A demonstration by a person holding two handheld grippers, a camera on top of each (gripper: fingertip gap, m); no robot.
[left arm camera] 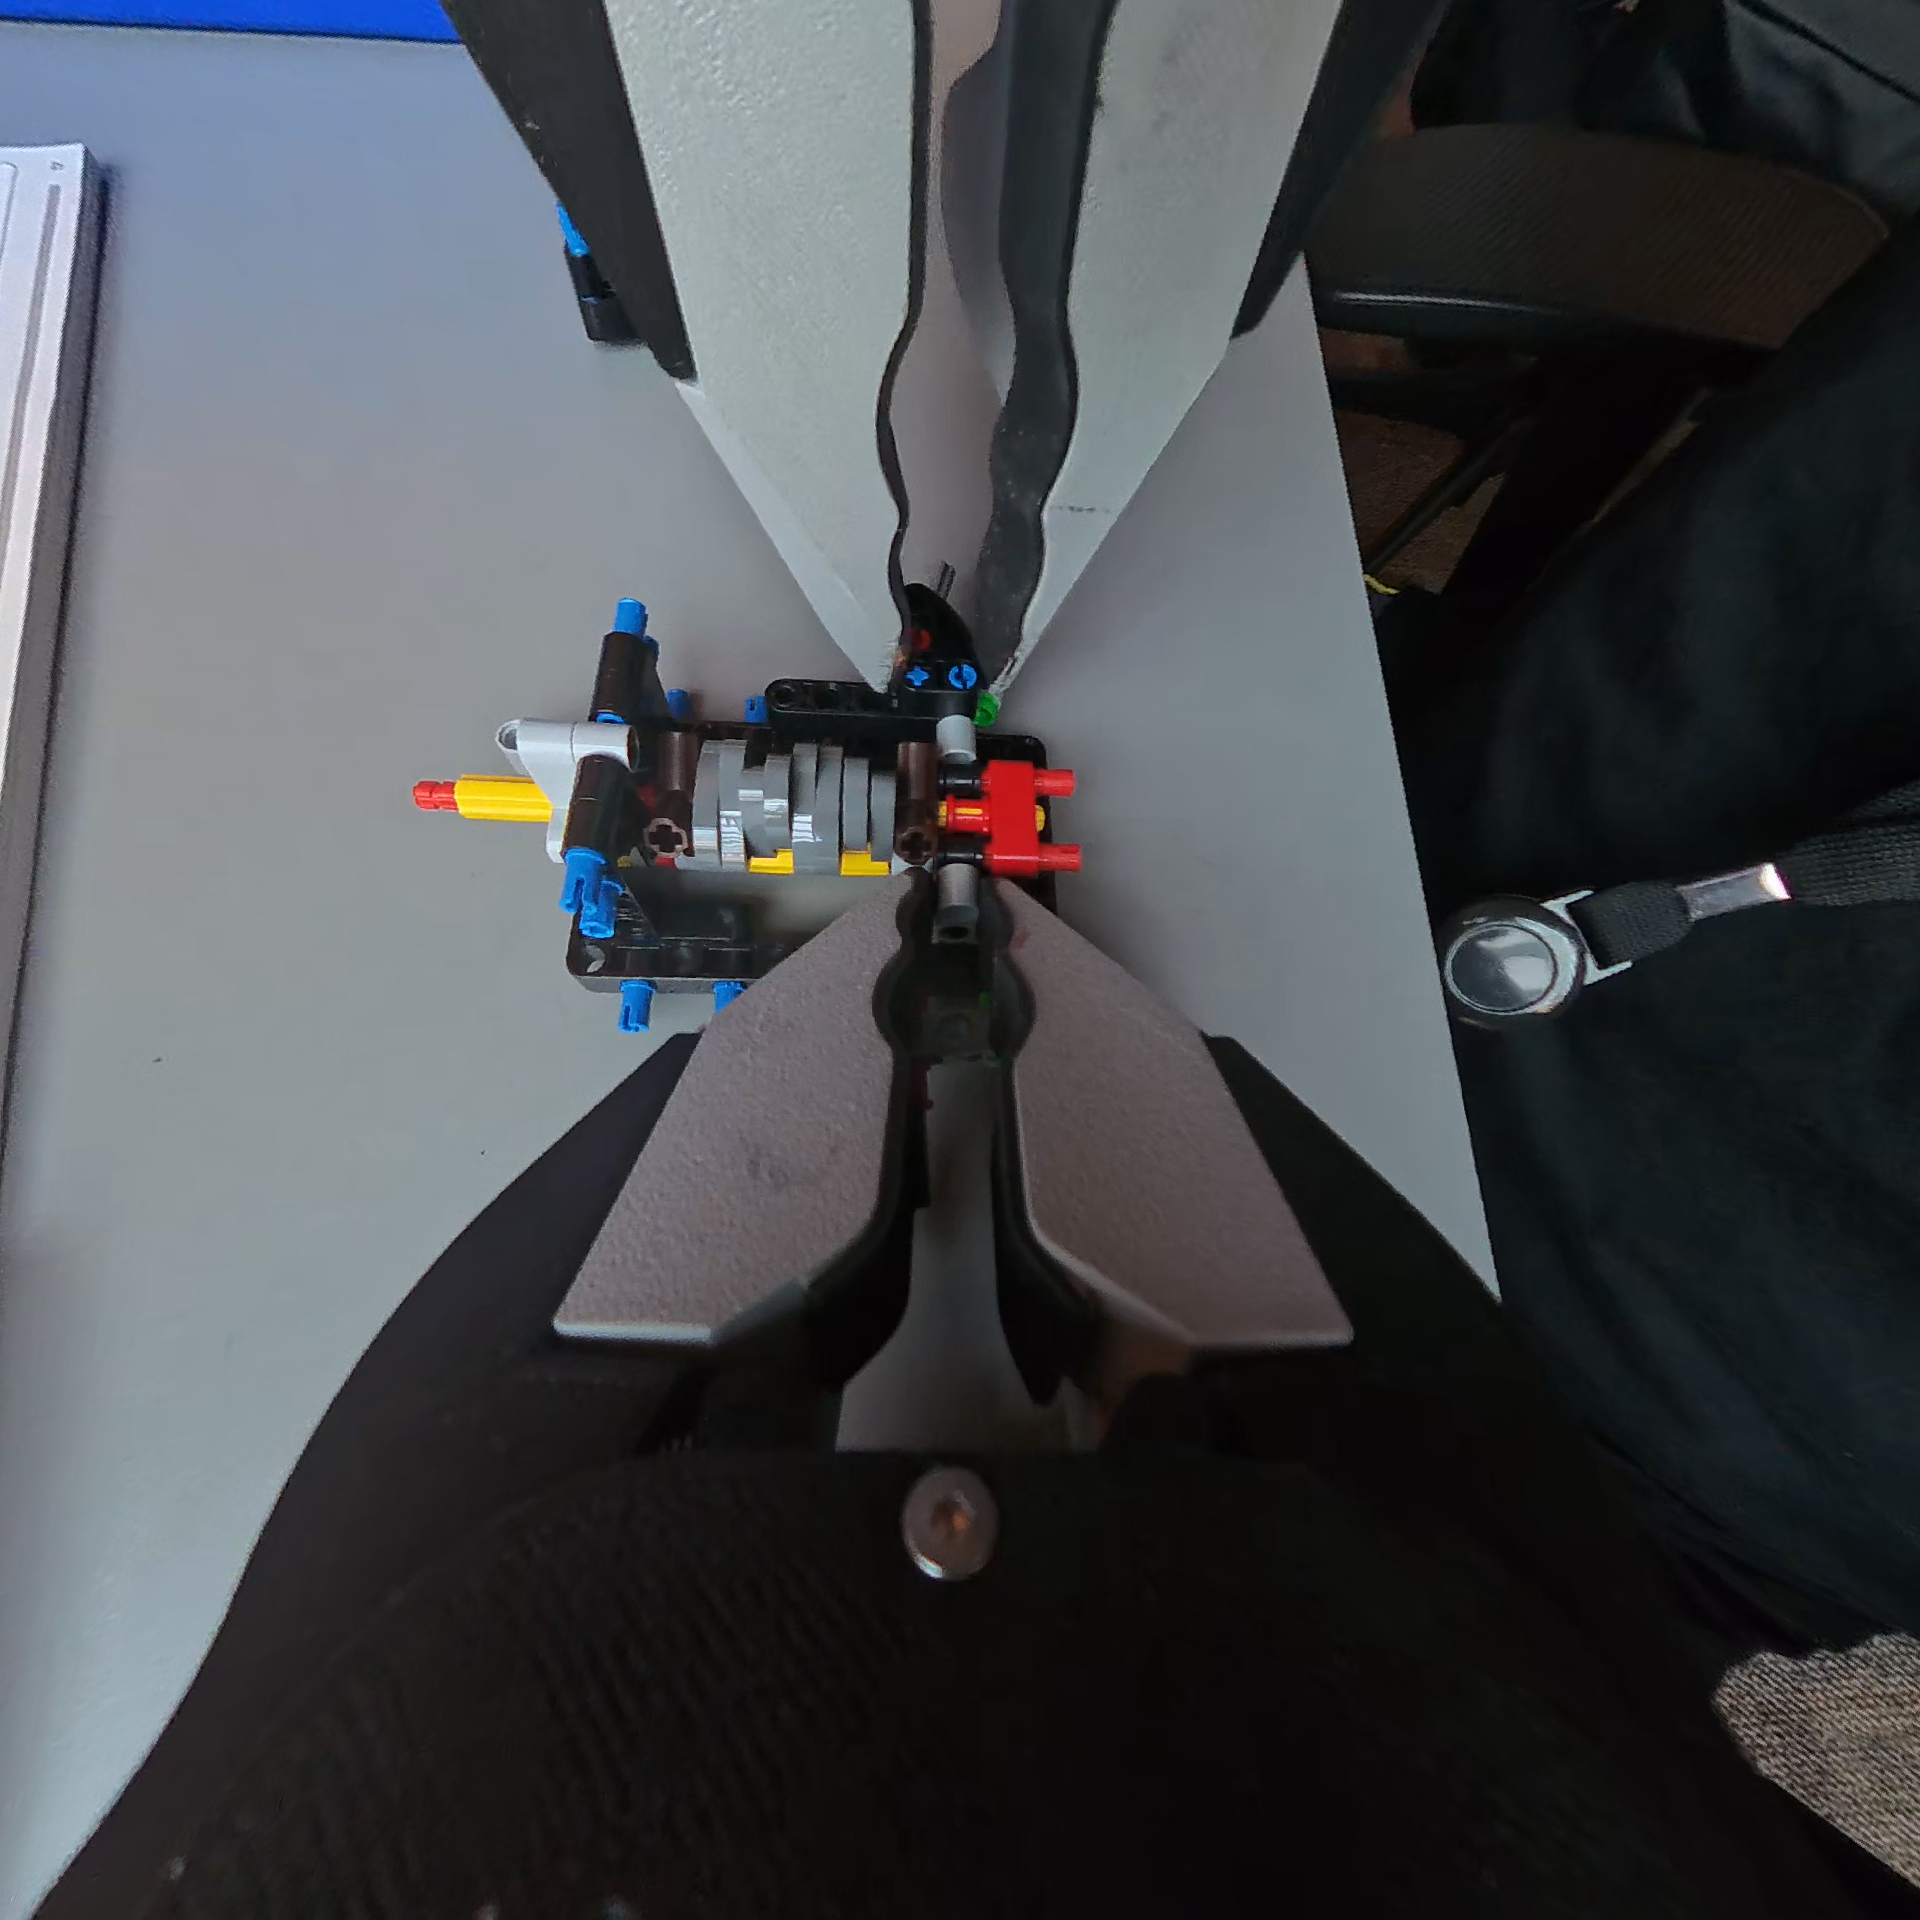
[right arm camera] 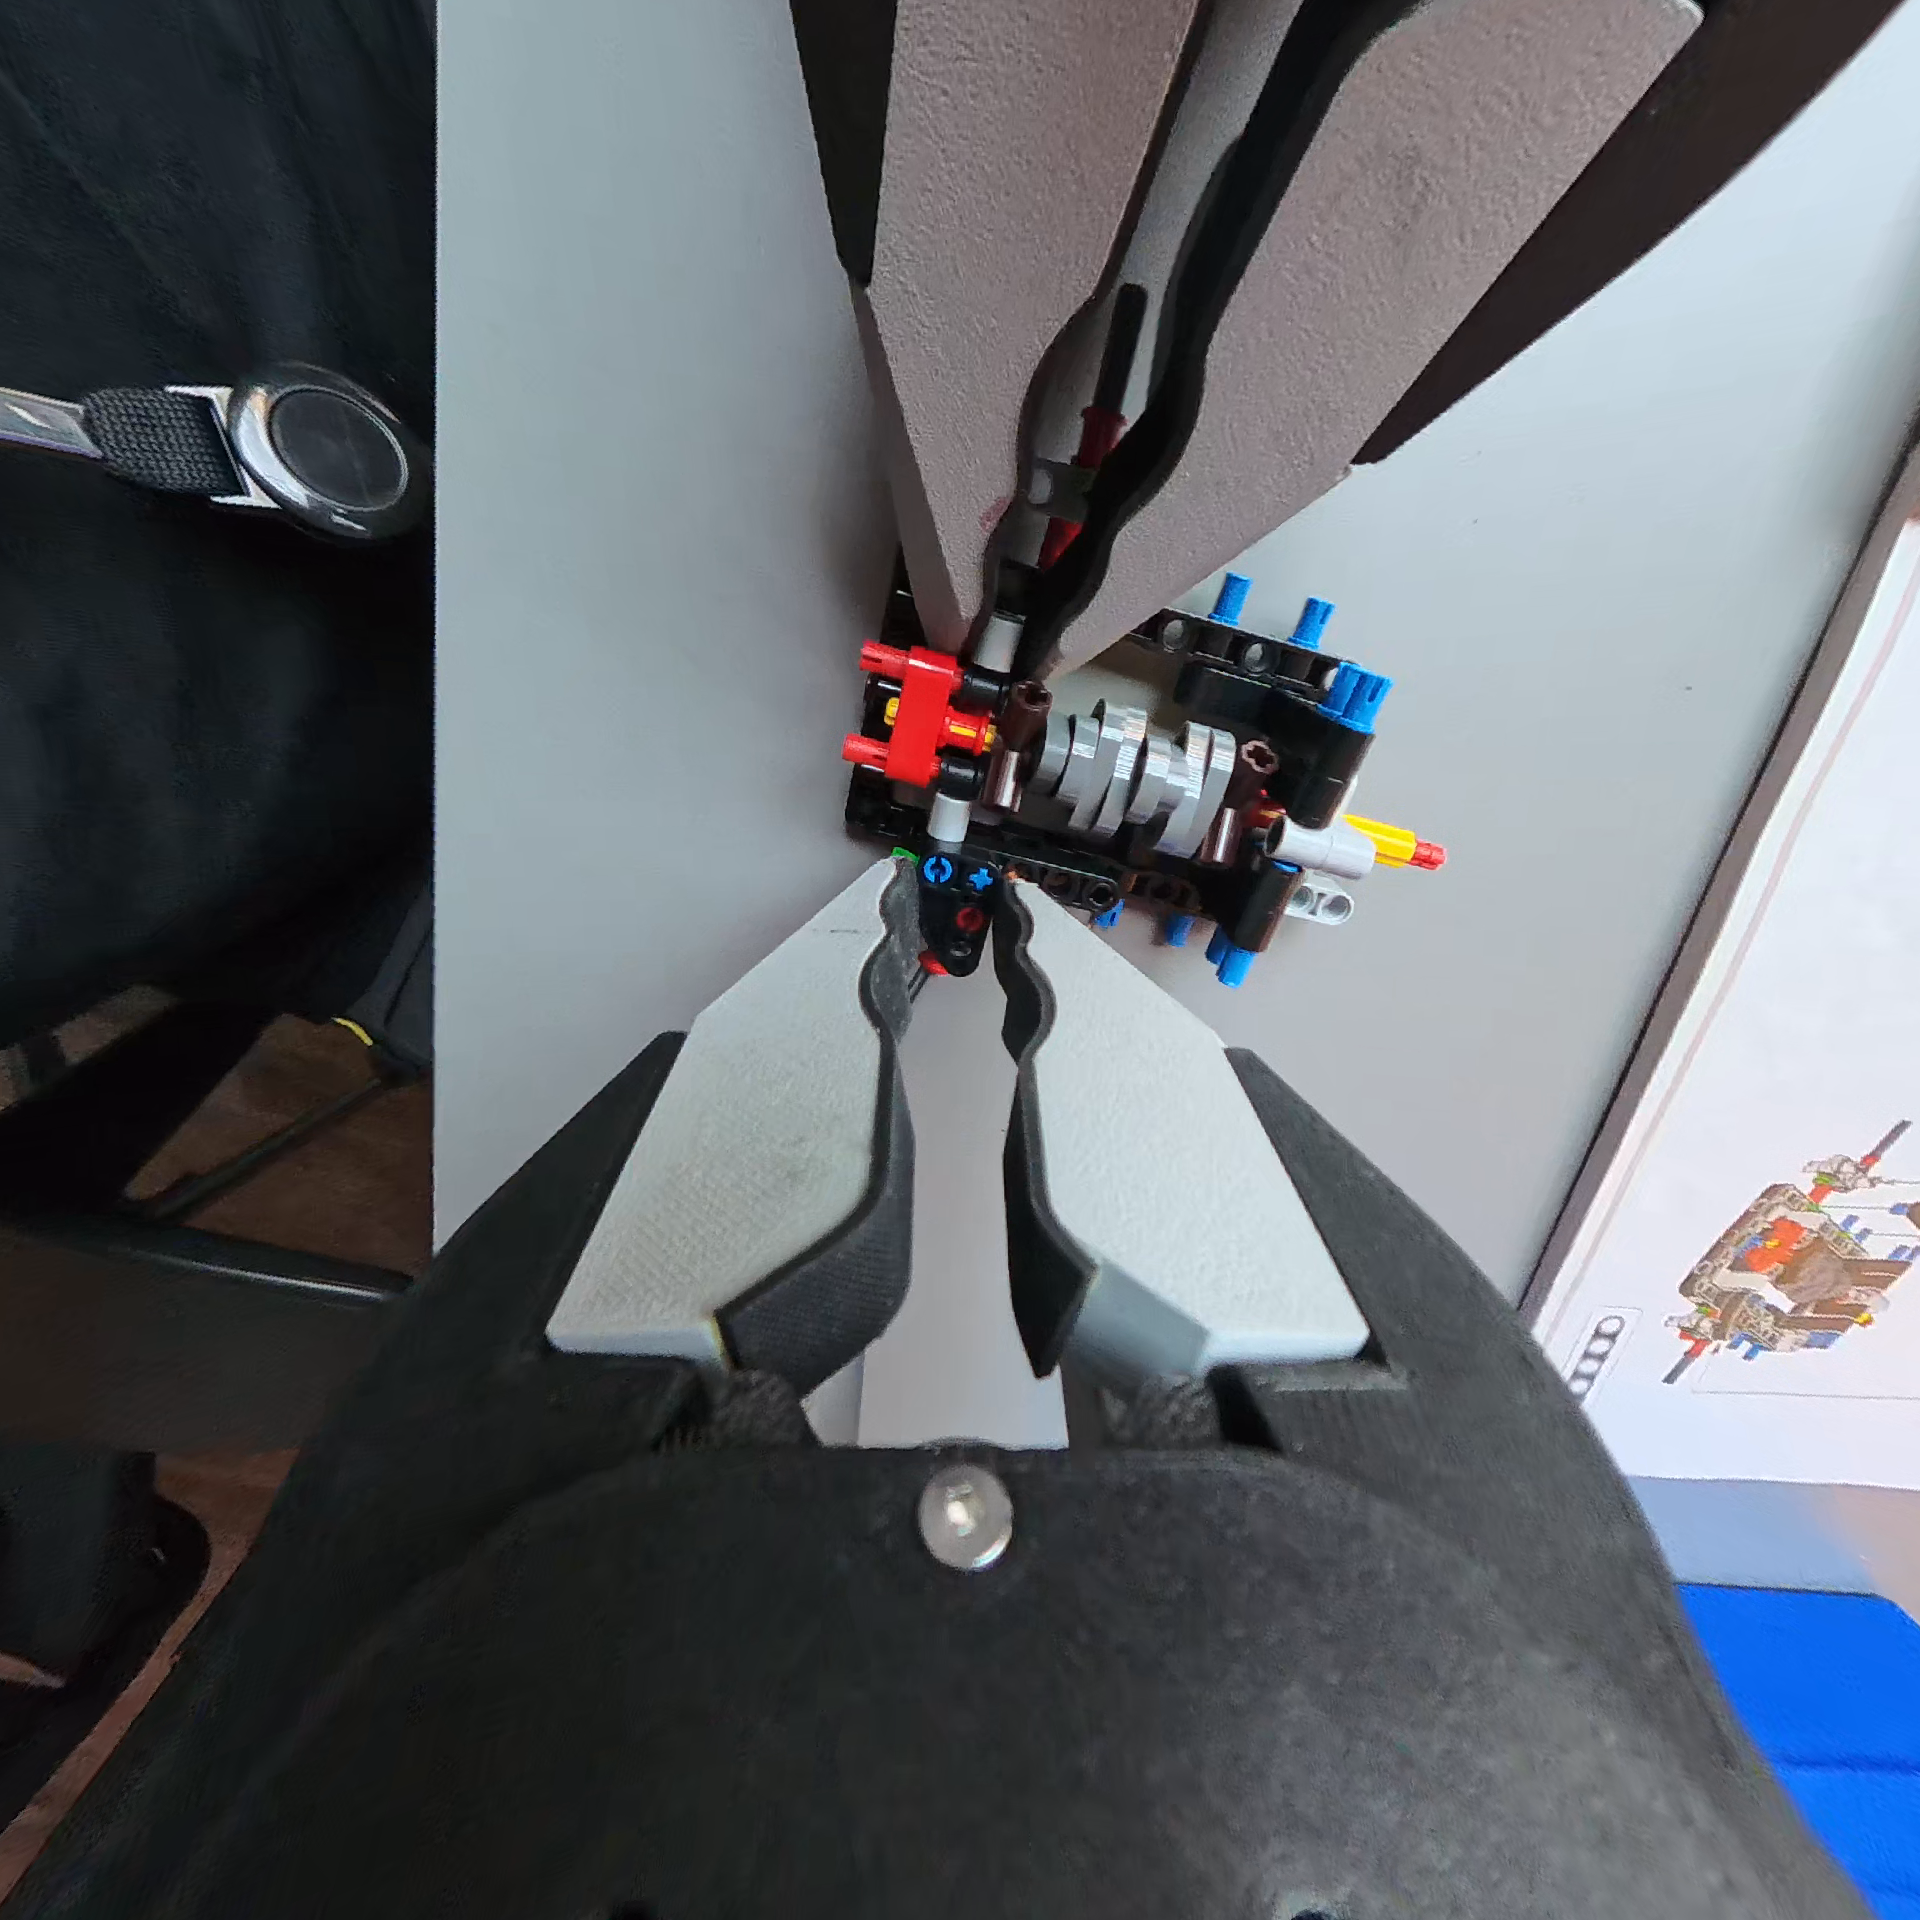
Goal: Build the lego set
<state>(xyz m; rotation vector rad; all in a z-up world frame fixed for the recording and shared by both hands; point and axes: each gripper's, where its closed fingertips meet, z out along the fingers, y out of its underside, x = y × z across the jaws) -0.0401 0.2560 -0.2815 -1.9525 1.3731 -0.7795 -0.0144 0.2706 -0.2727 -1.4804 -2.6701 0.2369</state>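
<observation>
Left gripper [left arm camera: 954, 935]: fingers closing on a grey connector piece [left arm camera: 954, 902] at the model's end.
Right gripper [right arm camera: 958, 914]: fingers pinching a black angled piece [right arm camera: 958, 925] (opposite side).
Lego model [left arm camera: 790, 805]: sitting on the grey table [left arm camera: 312, 623], between both grippers.

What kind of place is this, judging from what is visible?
Probably an office or a desk workspace: a plain grey table, a black office chair beside it, and an open instruction booklet lying by the half-built lego model.
</observation>
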